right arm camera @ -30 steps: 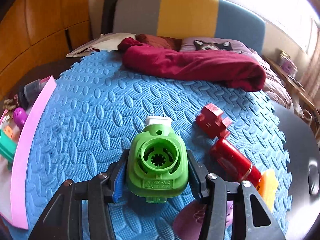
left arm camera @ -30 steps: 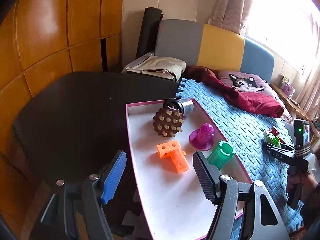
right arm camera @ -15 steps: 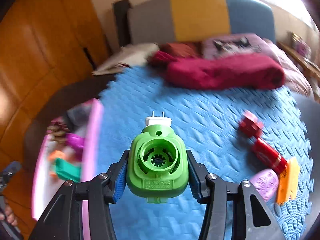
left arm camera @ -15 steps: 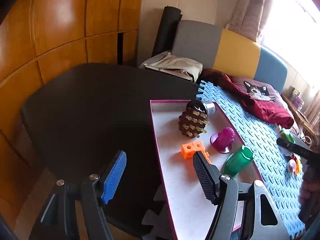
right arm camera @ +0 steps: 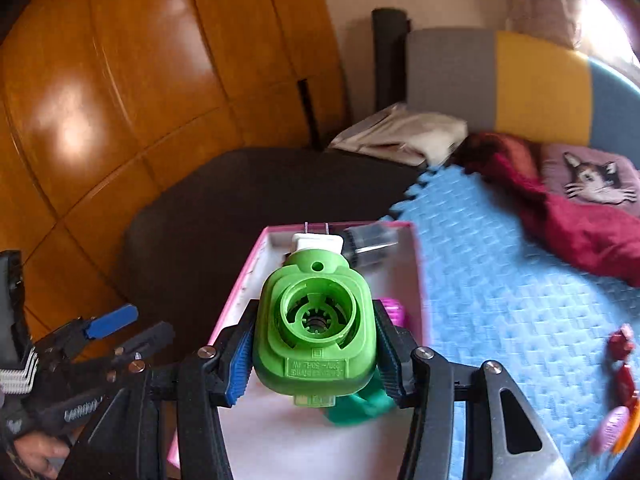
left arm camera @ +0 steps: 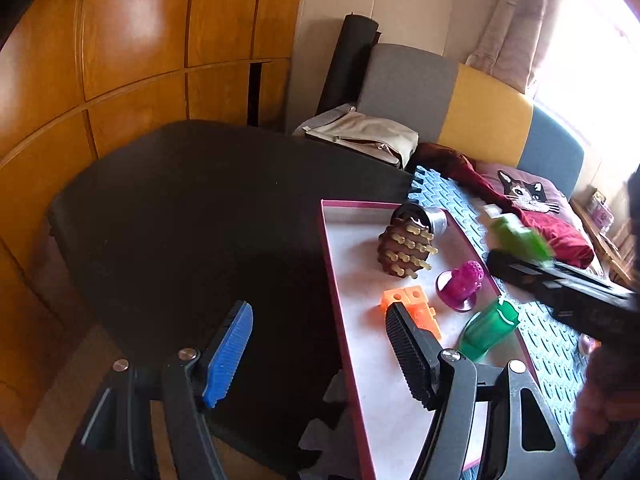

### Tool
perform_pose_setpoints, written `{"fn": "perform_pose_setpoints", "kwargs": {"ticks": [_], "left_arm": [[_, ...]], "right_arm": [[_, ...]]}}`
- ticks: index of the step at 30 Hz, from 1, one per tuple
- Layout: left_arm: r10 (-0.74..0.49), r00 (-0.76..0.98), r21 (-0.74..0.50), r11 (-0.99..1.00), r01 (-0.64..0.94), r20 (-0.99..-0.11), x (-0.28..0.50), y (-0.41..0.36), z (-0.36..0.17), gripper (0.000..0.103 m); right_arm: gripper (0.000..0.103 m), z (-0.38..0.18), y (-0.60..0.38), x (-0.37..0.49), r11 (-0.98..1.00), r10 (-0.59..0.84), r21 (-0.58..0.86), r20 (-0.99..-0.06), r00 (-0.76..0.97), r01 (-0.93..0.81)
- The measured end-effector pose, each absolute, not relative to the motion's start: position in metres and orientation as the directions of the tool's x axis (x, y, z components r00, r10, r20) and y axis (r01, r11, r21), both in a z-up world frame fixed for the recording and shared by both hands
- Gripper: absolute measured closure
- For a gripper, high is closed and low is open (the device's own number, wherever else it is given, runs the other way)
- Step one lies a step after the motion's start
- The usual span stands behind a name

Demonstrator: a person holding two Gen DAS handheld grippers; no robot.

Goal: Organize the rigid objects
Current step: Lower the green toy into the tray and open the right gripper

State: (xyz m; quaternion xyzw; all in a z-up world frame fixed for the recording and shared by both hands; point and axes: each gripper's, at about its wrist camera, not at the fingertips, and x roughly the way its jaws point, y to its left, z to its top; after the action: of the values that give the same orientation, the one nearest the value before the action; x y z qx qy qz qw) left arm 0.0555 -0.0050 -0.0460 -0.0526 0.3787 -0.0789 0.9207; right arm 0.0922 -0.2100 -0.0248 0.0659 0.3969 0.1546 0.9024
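Note:
My right gripper (right arm camera: 314, 364) is shut on a green plug-in device (right arm camera: 316, 328) with a white plug end, held above the pink-rimmed white tray (right arm camera: 248, 280). It also shows blurred in the left wrist view (left arm camera: 520, 236), over the tray's right side. The tray (left arm camera: 332, 264) holds a brown spiky ball (left arm camera: 404, 248), a grey cylinder (left arm camera: 434, 218), a magenta knob toy (left arm camera: 460, 284), an orange block (left arm camera: 416, 308) and a dark green cup (left arm camera: 486, 328). My left gripper (left arm camera: 316, 352) is open and empty at the tray's left edge.
The tray lies on a black table (left arm camera: 200, 208) beside a blue foam mat (right arm camera: 500, 280). On the mat lie red pieces (right arm camera: 622, 344), a pink item (right arm camera: 608, 428) and a crimson cloth (right arm camera: 580, 224). A sofa with a cat cushion (right arm camera: 596, 176) stands behind.
My right gripper has carried the green device left from the mat to above the tray. The left gripper has shifted slightly left and stayed open.

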Motion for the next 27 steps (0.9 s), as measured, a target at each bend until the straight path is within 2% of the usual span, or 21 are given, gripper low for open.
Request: {"fn": "perform_pose_setpoints", "kwargs": {"ticks": [4,7,16,27], "left_arm": [[-0.183,0.694,-0.158,0.982,0.101,-0.696,0.057,-0.003,-0.049,0.033],[-0.182,0.688,-0.155,0.983,0.101,-0.703,0.057,-0.003,-0.053,0.033],[-0.172,0.688,-0.141,0.985,0.102,-0.706,0.058,-0.005,-0.055,0.033],[-0.168,0.701,-0.118,0.986,0.119,-0.694,0.052,-0.012,-0.047,0.033]], "right_arm": [[0.05,-0.058,-0.195,0.114,0.964,0.258,0.165,-0.772,0.582,-0.208],[0.05,-0.072,-0.198,0.116,0.973,0.219,0.135,-0.794,0.567,-0.188],[0.049,-0.072,-0.207,0.107,0.972,0.229,0.146,-0.774,0.59,-0.185],[0.049,-0.047,-0.214,0.08,0.973,0.229,0.157,-0.701,0.676,-0.167]]}}
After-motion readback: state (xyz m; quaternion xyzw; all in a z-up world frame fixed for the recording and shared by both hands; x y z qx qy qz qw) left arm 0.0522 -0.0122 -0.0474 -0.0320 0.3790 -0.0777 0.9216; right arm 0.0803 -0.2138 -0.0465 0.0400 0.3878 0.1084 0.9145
